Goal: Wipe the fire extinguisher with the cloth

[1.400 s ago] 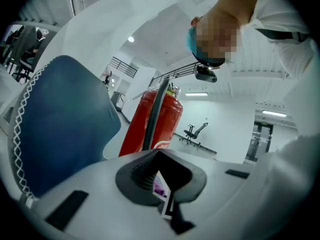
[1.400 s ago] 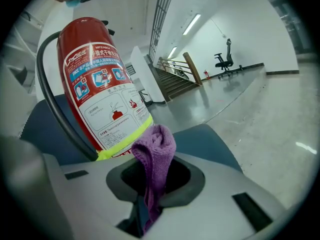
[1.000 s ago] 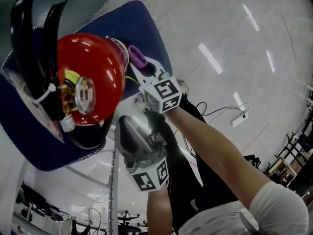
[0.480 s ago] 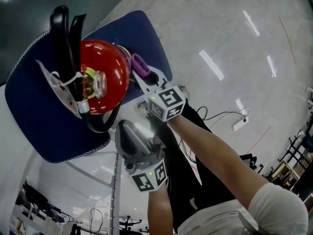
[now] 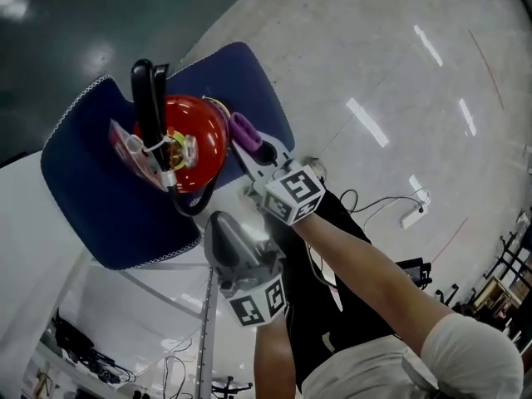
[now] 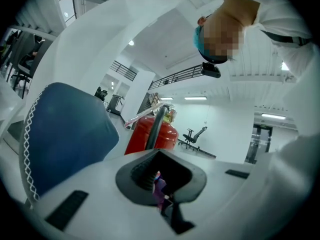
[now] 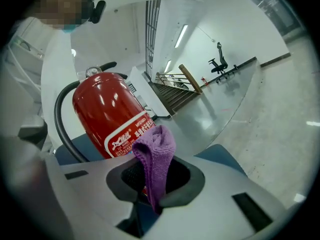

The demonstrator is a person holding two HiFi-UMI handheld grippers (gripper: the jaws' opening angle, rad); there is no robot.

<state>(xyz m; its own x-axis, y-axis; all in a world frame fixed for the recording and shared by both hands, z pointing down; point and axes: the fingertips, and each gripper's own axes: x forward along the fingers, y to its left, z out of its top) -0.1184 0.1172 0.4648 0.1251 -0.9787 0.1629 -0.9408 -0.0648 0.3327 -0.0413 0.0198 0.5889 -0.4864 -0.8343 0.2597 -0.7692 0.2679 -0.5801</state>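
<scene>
The right hand-held gripper (image 5: 253,151) is clamped on a folded purple terry cloth (image 7: 156,156), held just beside the red cylindrical fire extinguisher (image 7: 107,116). The left hand-held gripper (image 5: 218,227) hangs below it, jaws together and empty. The extinguisher stands on a dark blue white-stitched cushion (image 5: 100,189).

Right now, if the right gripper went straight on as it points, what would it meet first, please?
Probably the fire extinguisher, at its label, touched first by the purple cloth it holds; depth unclear.
</scene>
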